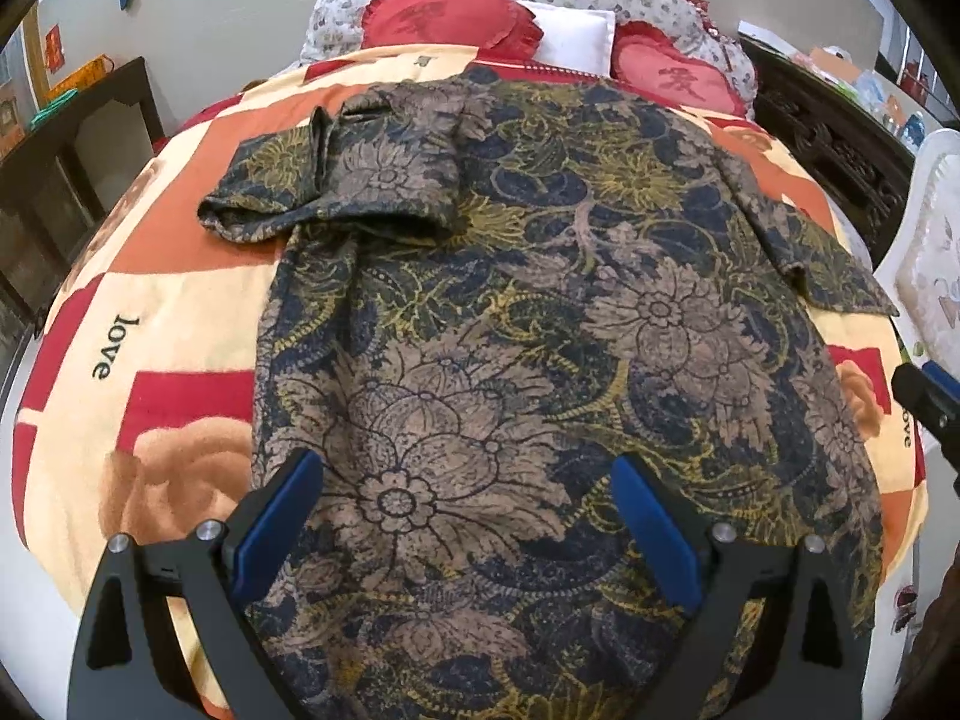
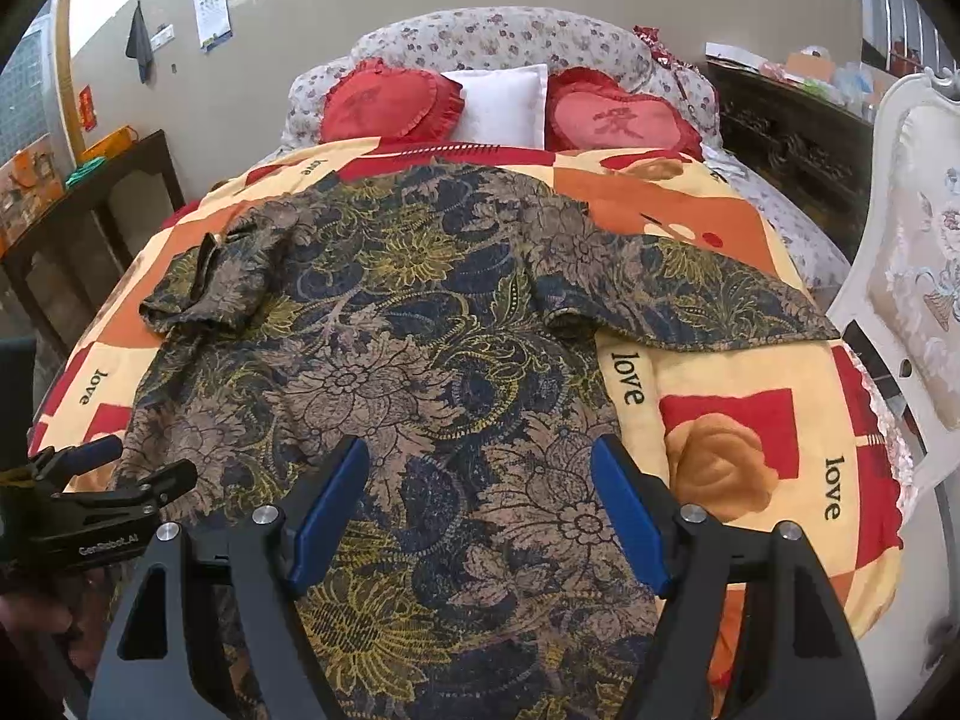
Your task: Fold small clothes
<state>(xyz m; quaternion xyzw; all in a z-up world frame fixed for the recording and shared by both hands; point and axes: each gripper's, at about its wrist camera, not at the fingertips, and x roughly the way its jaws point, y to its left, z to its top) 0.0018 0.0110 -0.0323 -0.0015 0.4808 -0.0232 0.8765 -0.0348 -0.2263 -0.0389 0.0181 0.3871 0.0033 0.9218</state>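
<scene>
A dark floral short-sleeved shirt (image 1: 510, 300) lies spread flat on the bed, collar end far, hem near; it also shows in the right wrist view (image 2: 390, 360). Its left sleeve (image 1: 288, 192) is rumpled and folded over; its right sleeve (image 2: 690, 294) lies flat and stretched out. My left gripper (image 1: 468, 468) is open and empty above the hem's left part. My right gripper (image 2: 480, 456) is open and empty above the hem's right part. The left gripper also shows in the right wrist view (image 2: 120, 468) at the left edge, and the right gripper's tip shows in the left wrist view (image 1: 930, 396).
The shirt rests on a red, orange and cream blanket (image 2: 750, 420) printed with "love". Two red heart cushions (image 2: 390, 102) and a white pillow (image 2: 504, 102) lie at the headboard. A dark cabinet (image 2: 90, 228) stands left; a white chair (image 2: 912, 276) stands right.
</scene>
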